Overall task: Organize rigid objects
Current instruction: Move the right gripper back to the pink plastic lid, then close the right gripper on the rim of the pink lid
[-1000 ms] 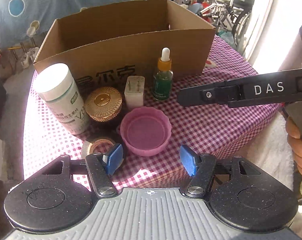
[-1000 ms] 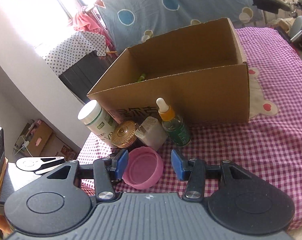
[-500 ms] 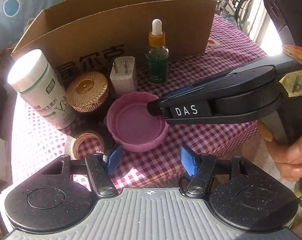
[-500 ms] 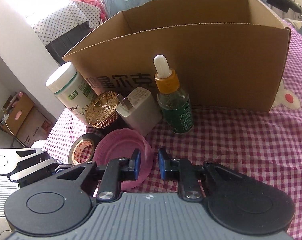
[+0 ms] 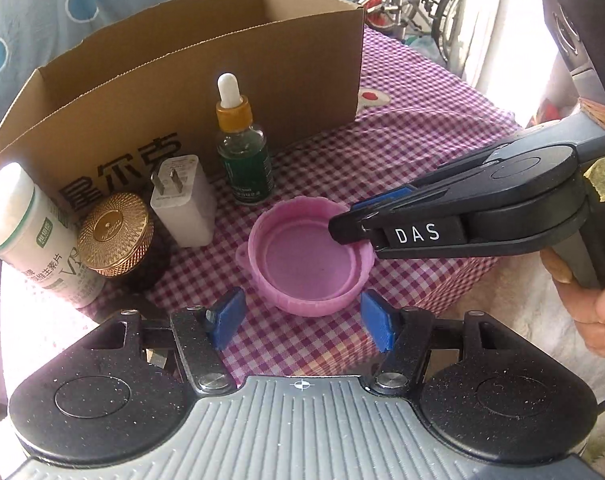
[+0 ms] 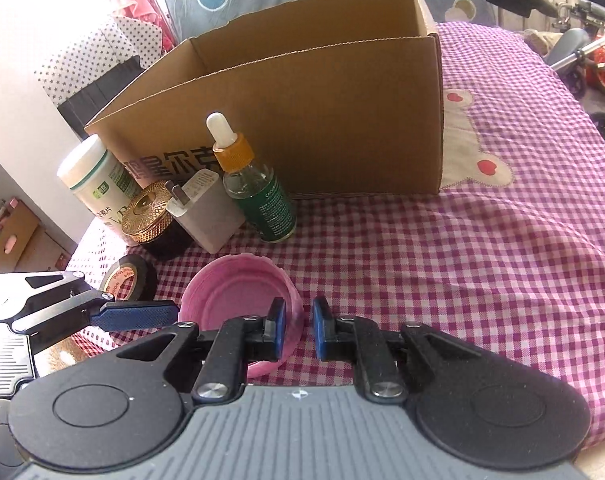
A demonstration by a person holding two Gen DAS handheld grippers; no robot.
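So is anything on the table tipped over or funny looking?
Yes: the pink lid is tipped up off the checkered tablecloth, because the right claw has pinched its rim. The white charger stands on end, prongs up. The dropper bottle stands upright; nothing looks spilled.

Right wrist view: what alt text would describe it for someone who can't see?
The right gripper pinches the rim of a pink lid on a checked tablecloth. Behind stand a dropper bottle and cardboard box.
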